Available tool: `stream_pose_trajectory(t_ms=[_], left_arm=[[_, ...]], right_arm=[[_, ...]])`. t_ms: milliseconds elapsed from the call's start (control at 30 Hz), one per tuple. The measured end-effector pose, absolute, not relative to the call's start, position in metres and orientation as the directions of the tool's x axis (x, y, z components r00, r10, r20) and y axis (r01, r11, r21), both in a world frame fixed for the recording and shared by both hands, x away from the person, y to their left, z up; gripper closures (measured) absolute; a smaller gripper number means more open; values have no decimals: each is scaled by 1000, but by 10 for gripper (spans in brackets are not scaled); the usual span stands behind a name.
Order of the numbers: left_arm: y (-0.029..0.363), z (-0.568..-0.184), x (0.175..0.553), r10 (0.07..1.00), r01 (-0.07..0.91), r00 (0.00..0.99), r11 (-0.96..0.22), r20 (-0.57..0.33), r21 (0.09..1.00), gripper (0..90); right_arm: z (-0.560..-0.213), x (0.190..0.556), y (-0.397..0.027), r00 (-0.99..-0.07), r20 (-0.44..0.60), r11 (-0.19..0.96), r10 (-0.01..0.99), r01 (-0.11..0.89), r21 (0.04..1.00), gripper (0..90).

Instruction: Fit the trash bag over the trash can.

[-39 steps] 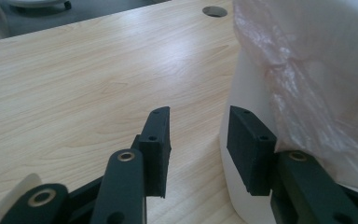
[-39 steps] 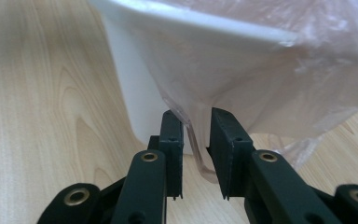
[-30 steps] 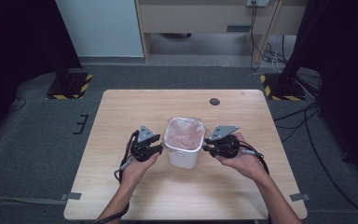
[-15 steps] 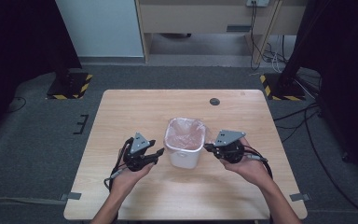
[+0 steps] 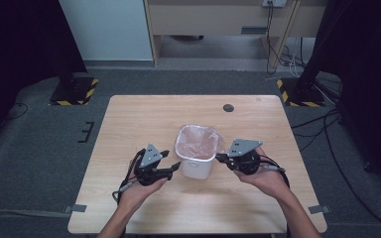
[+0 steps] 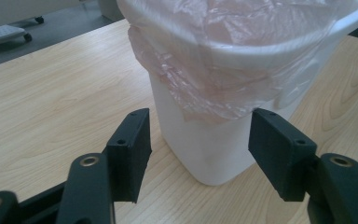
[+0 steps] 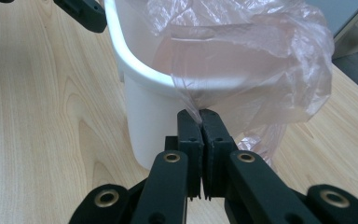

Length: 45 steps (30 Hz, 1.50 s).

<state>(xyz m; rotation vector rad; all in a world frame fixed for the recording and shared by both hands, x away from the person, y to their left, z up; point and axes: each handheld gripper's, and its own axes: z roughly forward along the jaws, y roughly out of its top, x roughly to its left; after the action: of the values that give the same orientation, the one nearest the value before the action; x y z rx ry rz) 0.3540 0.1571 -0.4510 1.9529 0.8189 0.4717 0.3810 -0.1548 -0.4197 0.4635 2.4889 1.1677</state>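
Your right gripper (image 7: 200,114) is clamped tight on a pinch of the pink plastic liner (image 7: 261,60) where it drapes over the rim of the white bin (image 7: 144,116). Your left gripper (image 6: 198,140) has just been opening; its jaws stand apart, short of the bin's other side, with nothing between the pads. The bin stands upright near the middle of the wooden table (image 5: 144,114), between both grippers.

White plastic bin (image 5: 196,166) with translucent pink bag liner (image 5: 197,142); pale wood-grain table (image 5: 144,119); black gripper jaws
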Motion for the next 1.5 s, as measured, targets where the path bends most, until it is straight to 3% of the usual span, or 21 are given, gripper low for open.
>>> stream_pose_trajectory(t_ms=[233,400,700,1000,1500], left_arm=[[156,-449,352,702,341,712,-335,-8,878,365],[155,-448,352,684,329,729,-333,-14,883,417],[154,-448,354,661,327,750,-341,-22,882,594],[157,-448,355,650,324,760,-354,-19,877,900],[156,-451,353,650,333,759,-422,26,843,900]], right_arm=[[-417,381,-154,-886,-173,603,431,140,785,880],[-417,380,-153,-888,-175,607,426,136,783,879],[-415,381,-153,-889,-173,608,423,137,782,880],[-416,380,-151,-893,-183,622,410,128,772,900],[-438,374,-138,-932,-180,706,316,104,700,900]])
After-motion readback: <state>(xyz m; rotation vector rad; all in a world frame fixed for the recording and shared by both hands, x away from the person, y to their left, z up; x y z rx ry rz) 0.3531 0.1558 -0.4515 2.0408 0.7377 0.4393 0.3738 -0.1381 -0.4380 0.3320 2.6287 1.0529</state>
